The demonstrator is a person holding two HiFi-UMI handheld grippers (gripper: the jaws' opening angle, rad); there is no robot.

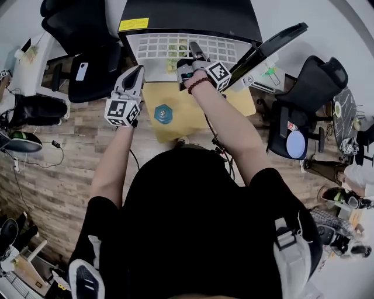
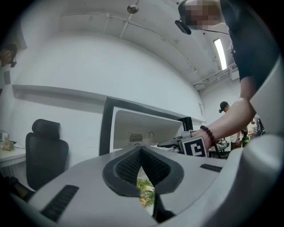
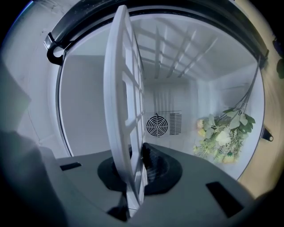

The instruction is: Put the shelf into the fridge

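Observation:
The white grid shelf (image 1: 169, 48) lies in the mouth of the small fridge (image 1: 193, 17), whose door (image 1: 269, 49) hangs open to the right. My right gripper (image 1: 196, 55) is shut on the shelf's near edge. In the right gripper view the shelf (image 3: 126, 102) stands edge-on between the pads of the right gripper (image 3: 133, 166) and reaches into the white fridge interior (image 3: 88, 111). My left gripper (image 1: 133, 79) hovers by the fridge's left front corner, apart from the shelf. The left gripper (image 2: 141, 166) is shut with its pads touching and nothing between them.
A bunch of artificial flowers (image 3: 222, 137) lies inside the fridge by its right wall, near a round fan vent (image 3: 156, 125). In front of the fridge a yellow mat (image 1: 187, 111) carries a blue object (image 1: 163, 114). Black office chairs (image 1: 87, 52) (image 1: 304, 93) flank the fridge.

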